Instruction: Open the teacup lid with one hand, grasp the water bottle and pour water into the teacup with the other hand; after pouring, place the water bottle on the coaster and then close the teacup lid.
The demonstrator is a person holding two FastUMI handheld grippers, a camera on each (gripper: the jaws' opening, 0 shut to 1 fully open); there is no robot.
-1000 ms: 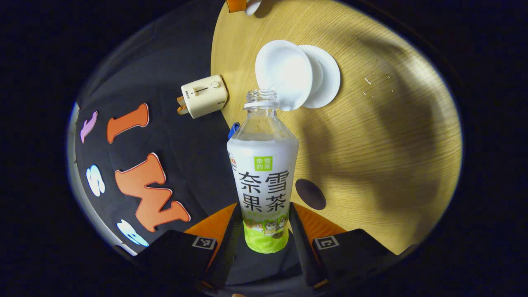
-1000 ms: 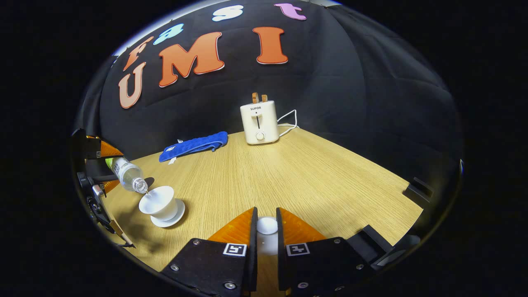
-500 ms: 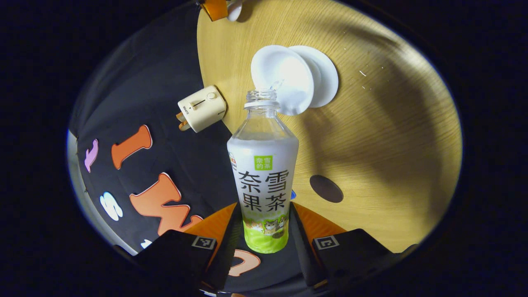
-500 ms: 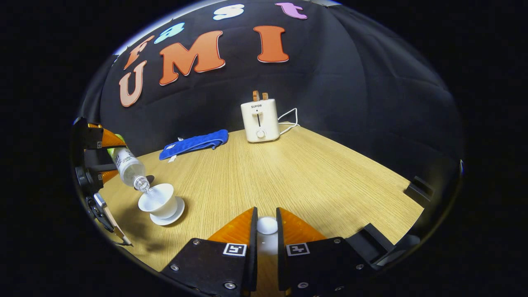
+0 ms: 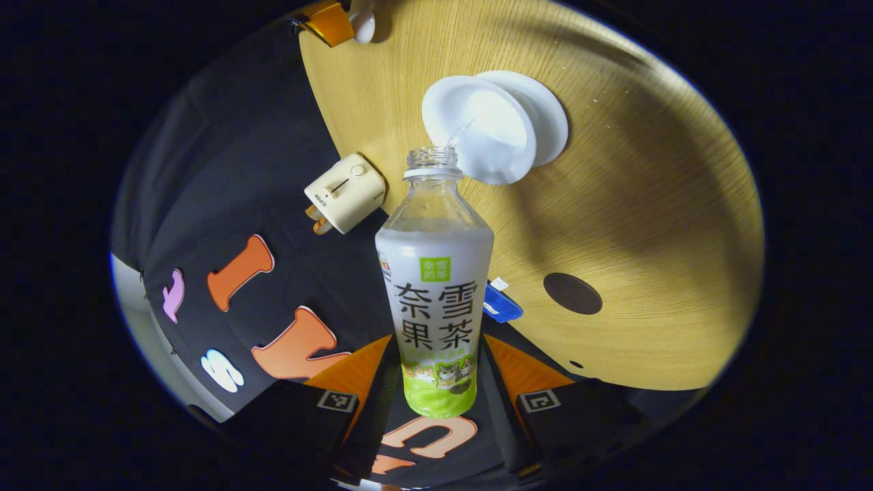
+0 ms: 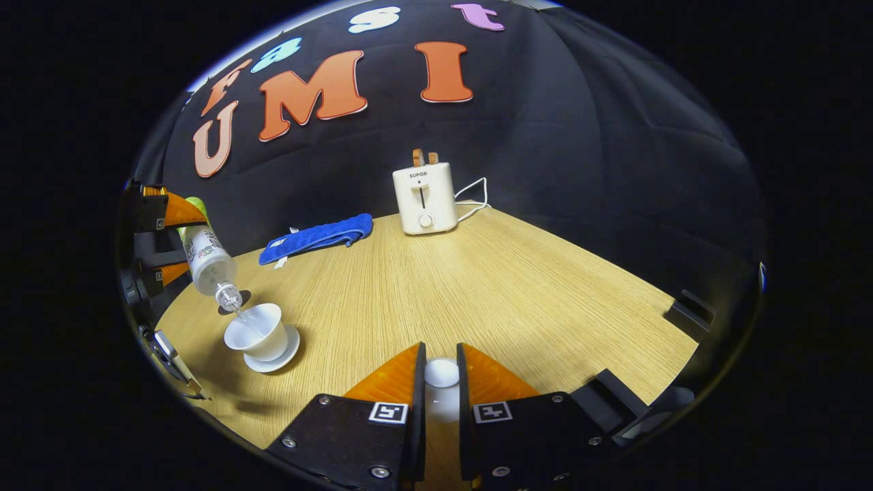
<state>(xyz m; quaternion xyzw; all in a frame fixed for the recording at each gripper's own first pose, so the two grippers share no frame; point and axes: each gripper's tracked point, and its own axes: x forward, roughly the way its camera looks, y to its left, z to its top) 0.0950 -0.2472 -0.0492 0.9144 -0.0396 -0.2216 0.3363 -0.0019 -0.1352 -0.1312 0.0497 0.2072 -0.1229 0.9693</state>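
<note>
Left tool (image 5: 436, 382) clamps the tilted water bottle (image 5: 435, 286), its mouth over the open teacup (image 5: 487, 133) on its saucer (image 5: 549, 119); right tool (image 6: 437, 392) grips the white teacup lid (image 6: 441, 374) above the desk (image 6: 477, 286)

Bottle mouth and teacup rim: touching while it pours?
Apart. The right gripper view shows the water bottle mouth above the teacup rim, a thin stream crossing the gap.

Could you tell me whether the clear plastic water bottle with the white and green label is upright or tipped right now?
Tipped. The clear plastic water bottle slants neck-down over the white teacup, held in the left gripper.
</note>
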